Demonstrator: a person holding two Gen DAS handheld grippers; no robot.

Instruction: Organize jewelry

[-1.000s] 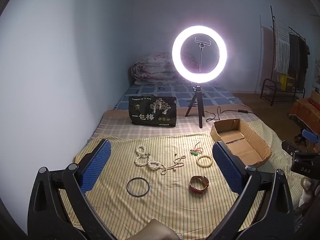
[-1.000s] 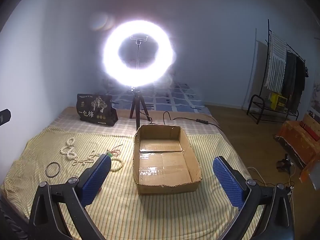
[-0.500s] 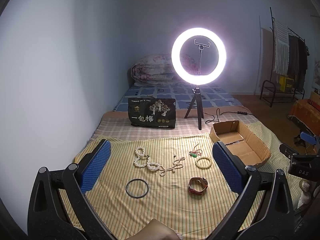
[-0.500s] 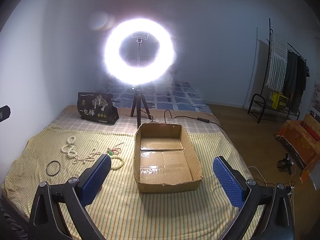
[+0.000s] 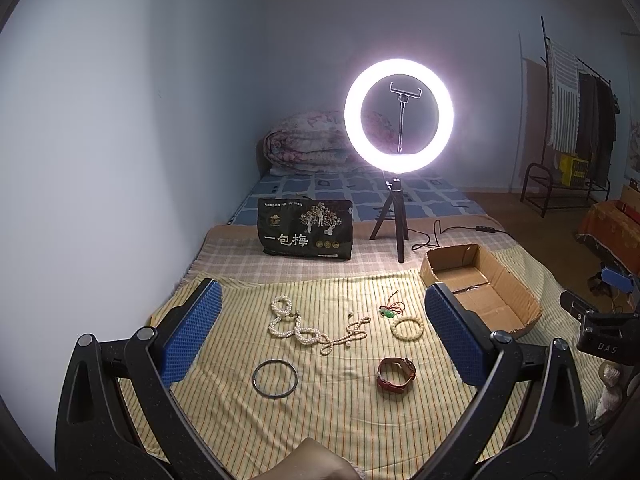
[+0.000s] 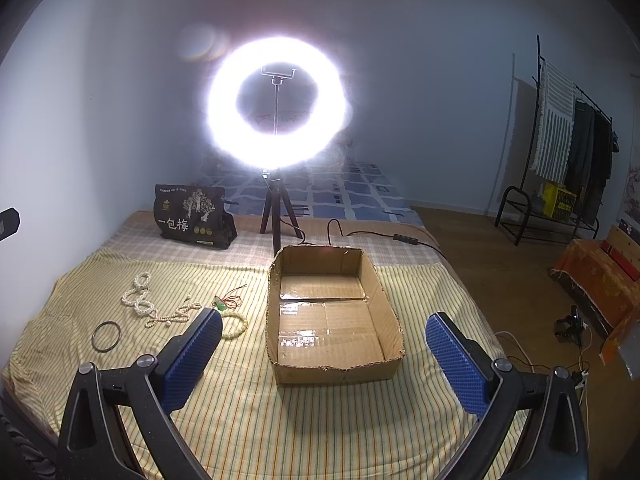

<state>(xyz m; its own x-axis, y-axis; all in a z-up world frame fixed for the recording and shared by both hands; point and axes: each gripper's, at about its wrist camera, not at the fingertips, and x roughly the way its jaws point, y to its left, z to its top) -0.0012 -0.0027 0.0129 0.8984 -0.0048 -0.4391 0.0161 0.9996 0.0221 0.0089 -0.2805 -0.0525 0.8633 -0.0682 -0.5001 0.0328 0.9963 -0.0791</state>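
Jewelry lies on a yellow striped cloth [image 5: 340, 408]: a white pearl necklace [image 5: 298, 326], a dark metal bangle [image 5: 275, 379], a red strap watch [image 5: 395, 374], a pale bead bracelet [image 5: 407, 329] and a green pendant on red cord [image 5: 389, 312]. An empty cardboard box [image 6: 332, 316] stands to their right. My left gripper [image 5: 322, 332] is open and empty, held above the jewelry. My right gripper [image 6: 324, 352] is open and empty, held above the box's near end. The necklace [image 6: 140, 304] and the bangle [image 6: 106, 336] also show in the right wrist view.
A lit ring light on a tripod [image 5: 398, 116] stands behind the cloth, with its cable [image 6: 384, 236] trailing right. A black printed bag [image 5: 306, 230] stands at the back left. A rolled quilt [image 5: 308, 144] lies against the wall. A clothes rack [image 6: 568, 148] stands far right.
Both views have pulled back and risen slightly; the jewelry and box sit a little farther off. Both grippers stay open and nothing on the cloth has moved.
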